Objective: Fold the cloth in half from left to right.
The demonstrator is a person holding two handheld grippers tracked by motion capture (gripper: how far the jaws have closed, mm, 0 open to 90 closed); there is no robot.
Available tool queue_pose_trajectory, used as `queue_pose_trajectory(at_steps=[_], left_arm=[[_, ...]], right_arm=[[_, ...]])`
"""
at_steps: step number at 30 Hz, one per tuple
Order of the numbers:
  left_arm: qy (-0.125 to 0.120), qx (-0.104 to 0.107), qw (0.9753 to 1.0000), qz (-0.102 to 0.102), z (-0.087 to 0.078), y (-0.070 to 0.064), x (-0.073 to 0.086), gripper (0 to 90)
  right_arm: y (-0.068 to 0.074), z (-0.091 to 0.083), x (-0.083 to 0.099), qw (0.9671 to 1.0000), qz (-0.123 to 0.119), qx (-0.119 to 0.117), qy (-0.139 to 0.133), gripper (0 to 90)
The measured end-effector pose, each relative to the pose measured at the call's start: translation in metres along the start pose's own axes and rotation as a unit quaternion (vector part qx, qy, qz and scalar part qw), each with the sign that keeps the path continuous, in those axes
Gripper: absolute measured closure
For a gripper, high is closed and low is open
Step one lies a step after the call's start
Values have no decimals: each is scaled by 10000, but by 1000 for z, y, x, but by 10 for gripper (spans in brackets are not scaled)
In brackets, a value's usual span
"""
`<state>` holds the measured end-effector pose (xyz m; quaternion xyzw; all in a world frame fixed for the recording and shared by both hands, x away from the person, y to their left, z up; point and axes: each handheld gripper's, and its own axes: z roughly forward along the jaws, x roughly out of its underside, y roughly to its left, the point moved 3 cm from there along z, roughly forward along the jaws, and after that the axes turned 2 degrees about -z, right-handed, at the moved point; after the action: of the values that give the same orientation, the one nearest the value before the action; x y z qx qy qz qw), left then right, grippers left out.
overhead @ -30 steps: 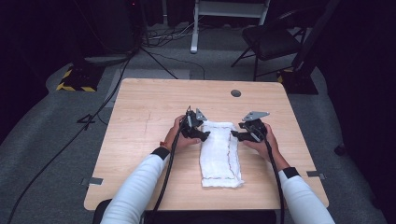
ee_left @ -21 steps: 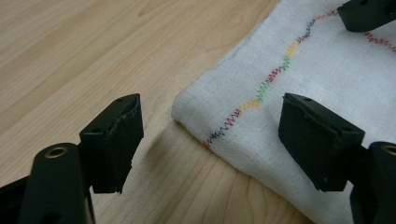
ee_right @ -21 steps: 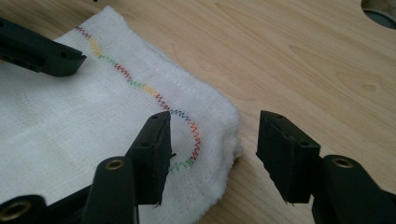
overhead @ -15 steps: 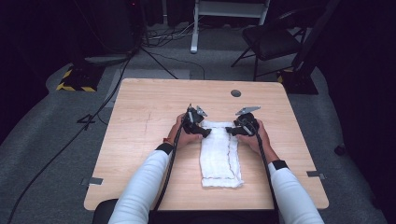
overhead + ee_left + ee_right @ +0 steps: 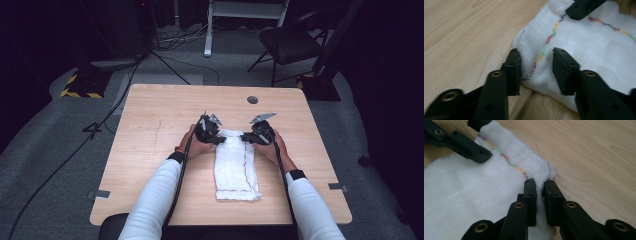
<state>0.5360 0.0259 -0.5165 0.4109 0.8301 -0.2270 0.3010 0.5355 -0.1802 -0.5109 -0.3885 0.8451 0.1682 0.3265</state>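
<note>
White folded cloth [image 5: 235,167] with multicolour zigzag stitching lies lengthwise on wooden table [image 5: 150,120], centre-right. Left gripper [image 5: 536,67] at cloth's far left corner, jaws apart, straddling the stitched edge, not pinching. Right gripper [image 5: 539,187] at far right corner, jaws closed tight on the cloth's edge fold. Both hands low on table.

A light wooden table [image 5: 150,150] with rounded corners occupies the centre of the high view, standing on grey floor. A folded white cloth [image 5: 234,167] with multicoloured stitching lies flat on it, right of centre, running toward the lower edge. A small dark round disc [image 5: 252,100] sits in the tabletop near its upper right.
</note>
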Motion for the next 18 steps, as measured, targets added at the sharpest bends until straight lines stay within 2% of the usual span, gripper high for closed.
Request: queue_pose_trajectory(at_steps=[2,5,8,12,14,18], left_arm=[[49,45,10000,-34,0,1,-1,732],[108,-11,9999,30,0,0,-3,769],[126,-247,9995,121,0,1,-7,780],[73,-390,9992,111,-1,6,-10,789],[46,-536,9985,112,-2,8,-15,791],[-3,-628,9979,134,-4,10,-22,793]], right_arm=[[1,0,-1,10000,-32,30,1,834],[3,0,-3,9996,-170,227,-12,847],[3,-1,-5,9993,-205,310,-89,850],[2,-2,-10,9983,-179,448,-312,853],[2,-3,-12,9979,-189,477,-394,853],[1,-5,-15,9968,-224,603,-474,854]])
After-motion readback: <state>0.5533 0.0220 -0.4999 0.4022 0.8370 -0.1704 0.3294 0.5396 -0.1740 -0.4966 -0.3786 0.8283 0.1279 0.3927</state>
